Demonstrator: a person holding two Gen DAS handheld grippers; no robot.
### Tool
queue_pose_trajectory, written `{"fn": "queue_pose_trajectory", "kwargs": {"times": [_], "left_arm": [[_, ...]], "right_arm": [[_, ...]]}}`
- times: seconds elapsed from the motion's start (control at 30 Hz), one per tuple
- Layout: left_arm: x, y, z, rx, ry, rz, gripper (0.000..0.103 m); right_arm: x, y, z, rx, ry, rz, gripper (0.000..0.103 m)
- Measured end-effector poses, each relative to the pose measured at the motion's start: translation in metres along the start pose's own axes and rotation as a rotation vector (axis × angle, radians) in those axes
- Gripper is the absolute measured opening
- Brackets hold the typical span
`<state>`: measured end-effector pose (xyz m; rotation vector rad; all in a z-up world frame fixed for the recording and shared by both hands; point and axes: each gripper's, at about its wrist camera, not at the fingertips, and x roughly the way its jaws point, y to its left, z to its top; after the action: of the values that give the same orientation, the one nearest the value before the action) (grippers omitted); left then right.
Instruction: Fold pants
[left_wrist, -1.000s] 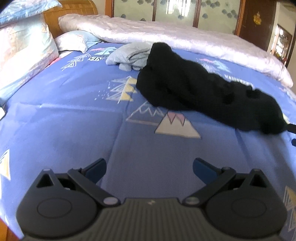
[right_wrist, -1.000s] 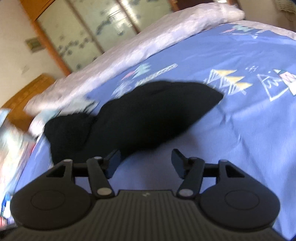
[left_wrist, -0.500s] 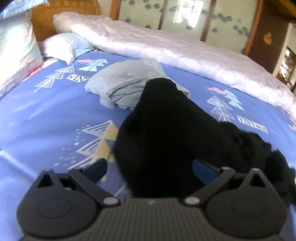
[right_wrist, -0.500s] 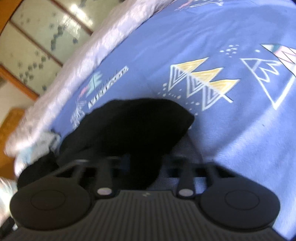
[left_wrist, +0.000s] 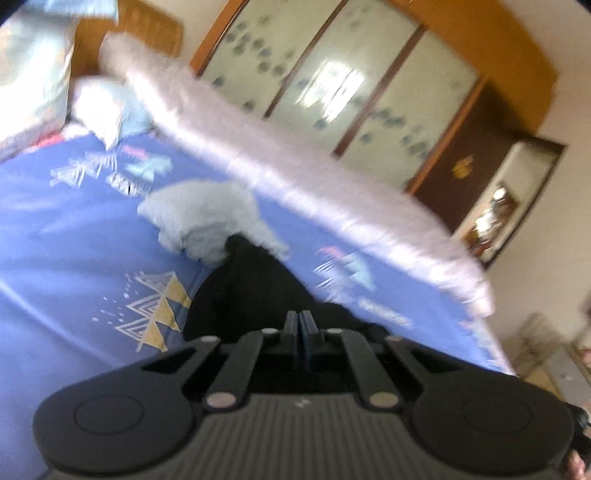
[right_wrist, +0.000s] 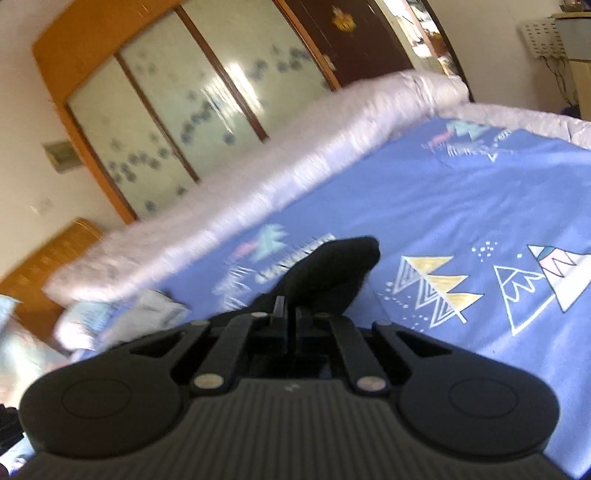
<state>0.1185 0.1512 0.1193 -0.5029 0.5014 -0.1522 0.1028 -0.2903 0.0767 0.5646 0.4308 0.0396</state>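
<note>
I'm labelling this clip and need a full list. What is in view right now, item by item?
black pants: one, black, on the blue sheet, an end pinched in each gripper.
grey garment: one, pale grey, crumpled on the sheet just beyond the pants.
bed sheet: one, blue with triangle prints, covering the bed.
rolled quilt: one, pale pink-white, along the far edge of the bed.
pillows: at least two, light patterned, by the headboard.
headboard: one, orange-brown wood.
wardrobe: one, wood frame with frosted spotted panels, behind the bed.
left gripper: one, black, shut on the pants.
right gripper: one, black, shut on the pants.
</note>
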Motion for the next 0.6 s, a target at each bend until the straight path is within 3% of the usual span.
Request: {"fn": "queue_pose_trajectory", "kwargs": {"times": [0.07,0.1,0.13,0.23,0.33,0.43,0.5,0.53,0.6], "left_arm": [[-0.023,-0.001,-0.003,0.05,0.005,0.007,0.005],[-0.027,-0.002,-0.005,0.08,0.025,0.032,0.019],[-0.024,-0.001,-0.005,0.11,0.046,0.073,0.044],[-0.008,-0.001,-0.005,0.139,0.059,0.152,0.09],[0.024,-0.001,0.001,0.172,0.081,0.199,0.096],[0.065,0.003,0.01,0.12,0.16,0.219,0.089],[0.094,0.006,0.017,0.077,0.207,0.221,0.084],[0.107,0.005,0.02,0.052,0.225,0.211,0.08],[0.128,0.002,0.021,0.04,0.254,0.201,0.078]], "right_arm": [[-0.024,-0.002,-0.005,-0.019,-0.02,0.008,0.006],[-0.038,-0.003,-0.011,-0.03,-0.037,-0.002,0.006],[-0.054,-0.006,-0.016,-0.039,-0.066,-0.021,0.004],[-0.093,-0.026,-0.027,-0.001,-0.178,-0.129,0.004],[-0.105,-0.054,-0.035,0.092,-0.16,-0.229,0.008],[-0.109,-0.072,-0.042,0.129,-0.133,-0.296,0.012],[-0.11,-0.083,-0.045,0.159,-0.118,-0.277,0.031],[-0.108,-0.088,-0.047,0.169,-0.105,-0.272,0.045],[-0.1,-0.091,-0.051,0.164,-0.068,-0.266,0.05]]}}
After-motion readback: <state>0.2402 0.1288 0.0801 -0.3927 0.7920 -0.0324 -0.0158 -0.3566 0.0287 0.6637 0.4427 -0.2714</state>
